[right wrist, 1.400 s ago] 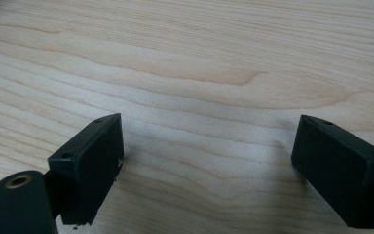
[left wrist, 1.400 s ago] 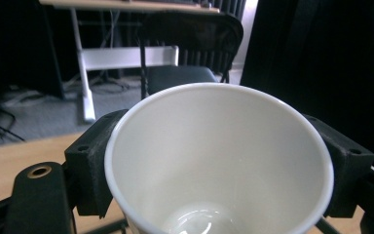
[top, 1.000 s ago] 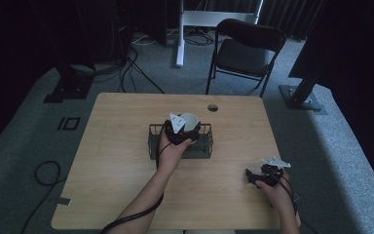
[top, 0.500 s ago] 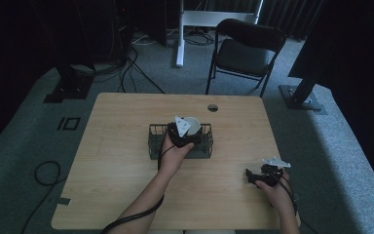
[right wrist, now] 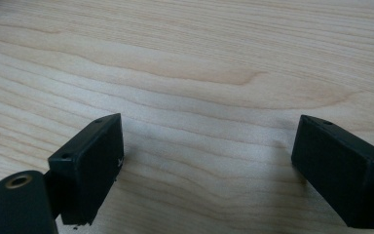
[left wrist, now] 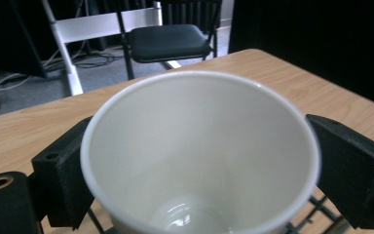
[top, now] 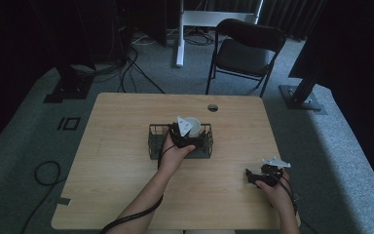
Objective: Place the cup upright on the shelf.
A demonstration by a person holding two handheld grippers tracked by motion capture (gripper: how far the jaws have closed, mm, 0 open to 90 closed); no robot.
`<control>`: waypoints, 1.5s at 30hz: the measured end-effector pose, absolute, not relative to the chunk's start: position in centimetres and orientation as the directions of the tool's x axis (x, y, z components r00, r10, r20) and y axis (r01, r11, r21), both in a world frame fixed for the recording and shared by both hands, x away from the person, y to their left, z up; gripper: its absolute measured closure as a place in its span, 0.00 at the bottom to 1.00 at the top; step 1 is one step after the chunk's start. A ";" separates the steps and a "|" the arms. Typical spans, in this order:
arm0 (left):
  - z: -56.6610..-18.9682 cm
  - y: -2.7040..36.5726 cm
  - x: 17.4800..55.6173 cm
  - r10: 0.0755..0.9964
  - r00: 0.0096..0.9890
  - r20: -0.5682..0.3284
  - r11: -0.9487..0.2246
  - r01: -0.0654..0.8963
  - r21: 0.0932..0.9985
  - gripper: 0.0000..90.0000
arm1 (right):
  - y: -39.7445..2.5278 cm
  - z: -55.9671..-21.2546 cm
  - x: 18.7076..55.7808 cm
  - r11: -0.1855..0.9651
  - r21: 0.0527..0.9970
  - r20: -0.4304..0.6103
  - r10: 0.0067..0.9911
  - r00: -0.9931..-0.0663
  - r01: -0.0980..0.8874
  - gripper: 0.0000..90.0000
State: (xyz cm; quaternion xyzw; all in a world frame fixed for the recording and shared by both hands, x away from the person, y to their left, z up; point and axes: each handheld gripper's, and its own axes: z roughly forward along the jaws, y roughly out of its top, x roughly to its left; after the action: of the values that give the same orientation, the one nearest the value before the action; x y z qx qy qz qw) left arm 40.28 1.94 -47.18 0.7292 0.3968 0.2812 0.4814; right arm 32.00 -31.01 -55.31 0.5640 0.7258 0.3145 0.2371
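- Left gripper (top: 187, 130) sits over the black wire basket (top: 154, 142) at mid-table – jaws clamped on a white paper cup (top: 193, 126), one on each side of its wall just under the rim.
- Left gripper view: cup (left wrist: 199, 151) is upright, mouth open toward the camera, nothing visible inside. Basket wires (left wrist: 321, 209) show right below it at the bottom edge.
- Cannot tell whether the cup's base is resting on the basket floor or hanging above it.
- In the high view the cup is at the far right part of the basket; the grey three-cornered plate of the gripper sits just left of it.
- Left hand (top: 175, 153) comes in from the near side, reaching over the basket's near rim.
- Right gripper (top: 259, 176) is at the near right of the wooden table (top: 117, 161), well apart from the basket, held low in the right hand (top: 275, 190).
- Right gripper view: jaws spread wide with bare wood grain (right wrist: 204, 97) between them – gripping nothing.
- Beyond the table's far edge: black folding chair (top: 246, 51) on grey carpet, white desk frame (top: 214, 17) to its left, cables on the floor.
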 end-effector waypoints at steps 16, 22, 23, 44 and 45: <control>-46.3 4.0 39.3 0.848 0.531 0.017 -0.213 0.311 0.926 0.06 | -31.0 -55.3 32.0 0.166 0.724 0.010 0.968 -0.252 0.669 0.13; -46.1 5.1 38.7 0.833 0.553 0.014 -0.226 0.318 0.921 0.06 | -31.0 -55.3 32.0 0.167 0.724 0.010 0.968 -0.252 0.669 0.13; -46.0 5.2 38.5 0.829 0.559 0.011 -0.228 0.320 0.919 0.06 | -31.0 -55.3 32.0 0.167 0.724 0.009 0.968 -0.253 0.669 0.13; -44.7 7.6 35.2 0.800 0.600 -0.012 -0.217 0.309 0.926 0.06 | -31.0 -55.3 32.0 0.167 0.725 0.009 0.968 -0.252 0.668 0.13; -44.8 7.8 35.1 0.803 0.596 -0.010 -0.217 0.308 0.926 0.06 | -31.0 -55.3 32.0 0.169 0.726 0.008 0.967 -0.253 0.667 0.13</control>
State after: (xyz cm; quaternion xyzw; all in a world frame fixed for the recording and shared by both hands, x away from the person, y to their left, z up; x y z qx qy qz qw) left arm 35.06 7.84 -44.75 0.7398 0.3756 0.2471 0.5006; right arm 32.02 -31.03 -55.32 0.5627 0.7262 0.3148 0.2384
